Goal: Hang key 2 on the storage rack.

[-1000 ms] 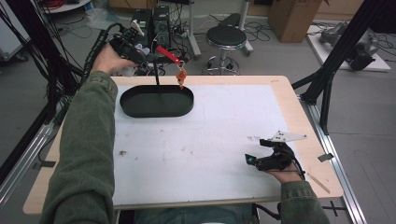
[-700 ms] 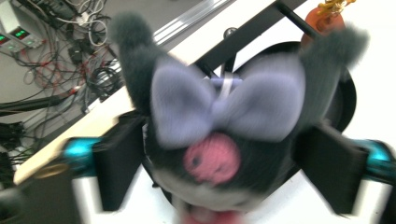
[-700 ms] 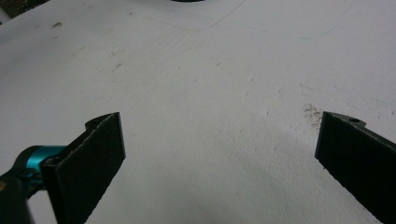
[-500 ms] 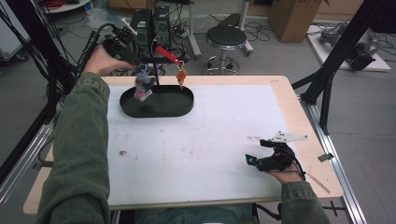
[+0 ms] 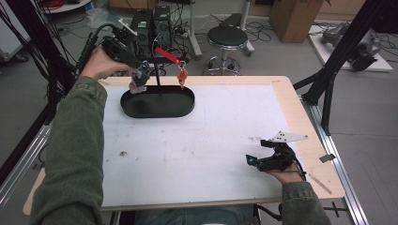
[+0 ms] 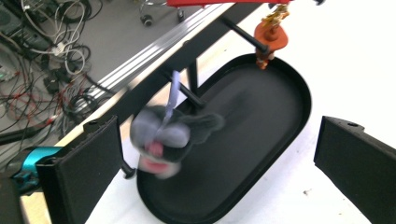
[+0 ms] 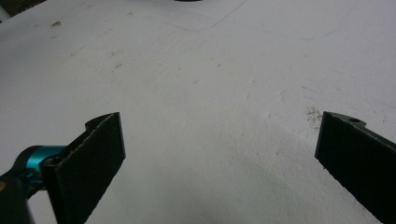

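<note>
The right tool (image 5: 262, 161) rests on the white-topped wooden counter (image 5: 211, 140) at about 4 o'clock, near the front edge. Its two black jaws stand wide apart with nothing between them; the right gripper view shows bare counter surface ahead of them.

Farther back, at about 11 o'clock, the black oval tray (image 5: 158, 101) lies flat on the counter. A thin black upright post (image 5: 158, 80) rises from the tray and carries a red crossbar (image 5: 166, 54). A small orange charm (image 5: 182, 77) hangs from the 3 o'clock end of the bar, above the tray rim.

The grey plush toy with a pink mouth (image 6: 164, 140) hangs by its lilac strap (image 6: 171, 100) from a black peg, over the 9 o'clock end of the tray. The left tool (image 5: 139, 75) is held just beside it. Its jaws have just been opening and now stand wide apart, clear of the toy on both sides; the toy is blurred.
</note>
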Demonstrator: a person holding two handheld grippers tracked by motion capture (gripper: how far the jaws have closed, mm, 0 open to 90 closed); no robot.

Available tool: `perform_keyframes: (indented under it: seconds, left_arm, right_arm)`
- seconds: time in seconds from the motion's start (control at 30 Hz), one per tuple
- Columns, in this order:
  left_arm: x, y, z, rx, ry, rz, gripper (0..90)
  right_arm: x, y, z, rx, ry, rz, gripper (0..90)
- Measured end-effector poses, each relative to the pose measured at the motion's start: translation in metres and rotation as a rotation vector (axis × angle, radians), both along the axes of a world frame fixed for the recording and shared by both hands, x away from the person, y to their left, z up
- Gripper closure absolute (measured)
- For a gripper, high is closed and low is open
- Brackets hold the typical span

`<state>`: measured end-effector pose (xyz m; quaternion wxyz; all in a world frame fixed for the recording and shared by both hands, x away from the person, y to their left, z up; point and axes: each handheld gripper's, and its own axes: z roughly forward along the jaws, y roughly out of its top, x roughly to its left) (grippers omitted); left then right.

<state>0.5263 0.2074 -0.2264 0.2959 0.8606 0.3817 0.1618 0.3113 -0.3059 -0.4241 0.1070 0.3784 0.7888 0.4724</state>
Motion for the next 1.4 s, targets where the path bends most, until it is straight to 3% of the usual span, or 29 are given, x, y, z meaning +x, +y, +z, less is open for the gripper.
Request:
perform_keyframes:
  seconds: [0.13,0.37,0.43,0.53,0.63,1.03,1.4]
  left_arm:
    - [-0.007,0.002,-0.004,0.027,0.01,-0.019,1.8]
    - [-0.017,0.01,-0.008,-0.002,0.019,-0.021,1.7]
    - [-0.021,0.008,-0.007,0.01,0.011,-0.027,1.7]
    - [-0.03,0.004,-0.006,-0.005,-0.008,-0.046,1.7]
    - [-0.038,0.004,-0.006,0.018,-0.008,-0.059,1.7]
    - [-0.068,0.021,-0.016,0.015,-0.026,-0.036,1.7]
    - [-0.094,0.039,-0.04,-0.007,-0.035,-0.018,1.7]
  right_arm:
    - [0.0,0.0,0.0,0.0,0.003,-0.002,0.5]
    - [0.0,0.001,0.001,0.001,0.004,-0.001,0.5]
    - [0.0,0.002,0.001,0.0,0.003,-0.002,0.5]
    - [0.001,0.002,0.001,-0.002,-0.002,-0.002,0.5]
    - [0.0,0.002,0.001,0.001,0.005,-0.005,0.5]
    - [-0.001,0.002,0.002,0.001,-0.003,-0.008,0.4]
    - [0.001,0.003,0.002,0.001,-0.005,-0.007,0.4]
